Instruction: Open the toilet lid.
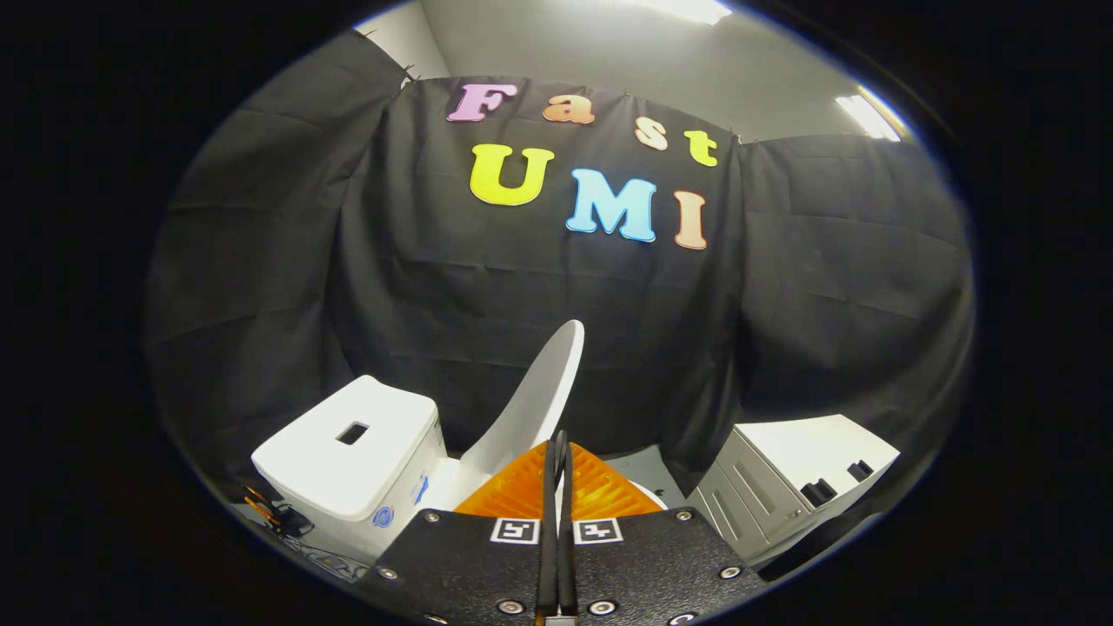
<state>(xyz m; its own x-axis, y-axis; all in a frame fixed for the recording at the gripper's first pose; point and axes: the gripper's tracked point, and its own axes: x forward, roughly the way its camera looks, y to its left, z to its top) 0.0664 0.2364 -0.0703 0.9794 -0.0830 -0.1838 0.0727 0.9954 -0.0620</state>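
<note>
The gripper [558,452] has its two fingers [522,487] pressed together with no gap showing between them, and nothing is held there. Just ahead of the fingertips stands the toilet lid [537,396], white, raised and leaning back on a slant toward the black cloth wall [435,287], with its rounded top edge the highest part of it. To the left of the lid is the white toilet tank [348,456], a boxy block with a small dark rectangular opening [352,432] in its flat top. On the tank's front face sit small blue marks [383,516] that look like stickers or a logo, too small to read. Below the tank, at its lower left, lies a tangle of dark and orange wires [276,515]. To the right of the fingers, well apart from the toilet, stands a white cabinet [787,482] with panelled doors and two small dark objects [839,482] on its top. Two square black-and-white markers [556,530] sit on the gripper's body just behind the fingers. Bright ceiling lights [869,115] show above the cloth.
</note>
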